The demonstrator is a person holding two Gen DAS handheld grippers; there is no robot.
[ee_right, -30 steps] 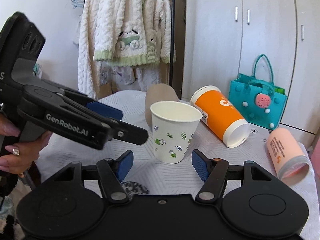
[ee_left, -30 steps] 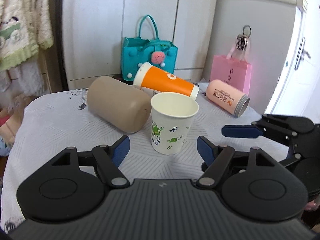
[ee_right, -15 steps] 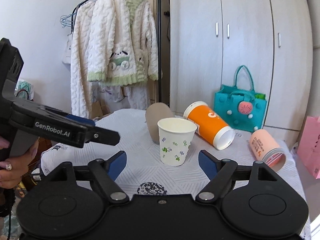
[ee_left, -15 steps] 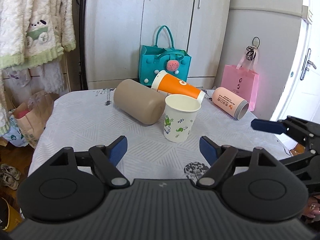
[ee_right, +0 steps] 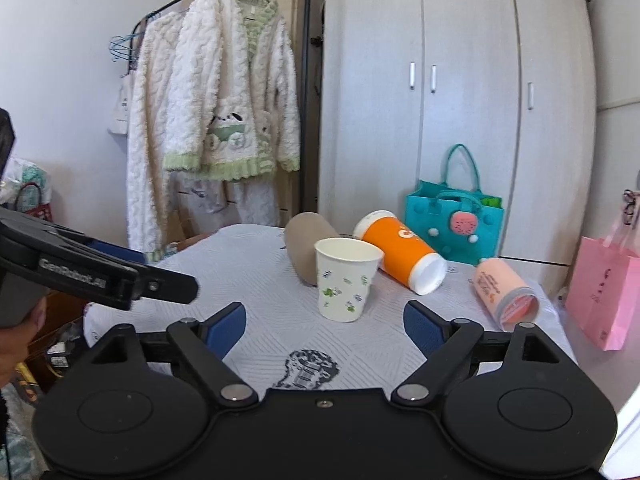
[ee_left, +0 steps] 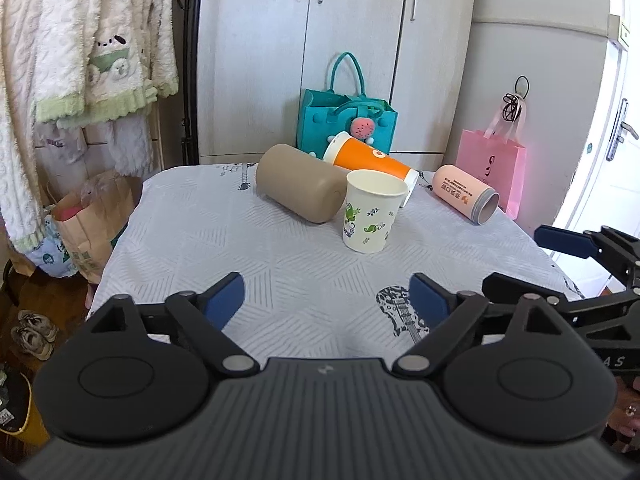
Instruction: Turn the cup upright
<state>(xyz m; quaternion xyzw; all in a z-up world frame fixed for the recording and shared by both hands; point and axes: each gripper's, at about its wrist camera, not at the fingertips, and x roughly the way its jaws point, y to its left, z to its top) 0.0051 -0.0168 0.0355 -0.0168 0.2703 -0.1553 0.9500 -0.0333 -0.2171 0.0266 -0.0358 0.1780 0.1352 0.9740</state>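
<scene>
A white paper cup with green prints [ee_left: 370, 217] [ee_right: 345, 279] stands upright, mouth up, on the table. My left gripper [ee_left: 326, 303] is open and empty, well back from the cup near the table's front edge. My right gripper [ee_right: 325, 325] is open and empty, also back from the cup. The right gripper's blue-tipped finger shows at the right edge of the left wrist view [ee_left: 564, 240]. The left gripper's black finger shows at the left of the right wrist view [ee_right: 120, 276].
A tan cup [ee_left: 298, 187], an orange cup [ee_left: 370, 162] and a pink cup [ee_left: 466, 198] lie on their sides behind the paper cup. The table has a grey patterned cloth [ee_left: 240, 240]. A teal bag [ee_left: 346, 124], a pink bag [ee_left: 492, 168], wardrobe doors and hanging clothes stand beyond.
Both grippers have pulled back and up from the paper cup, which now looks smaller and farther away. The cup stays upright in place.
</scene>
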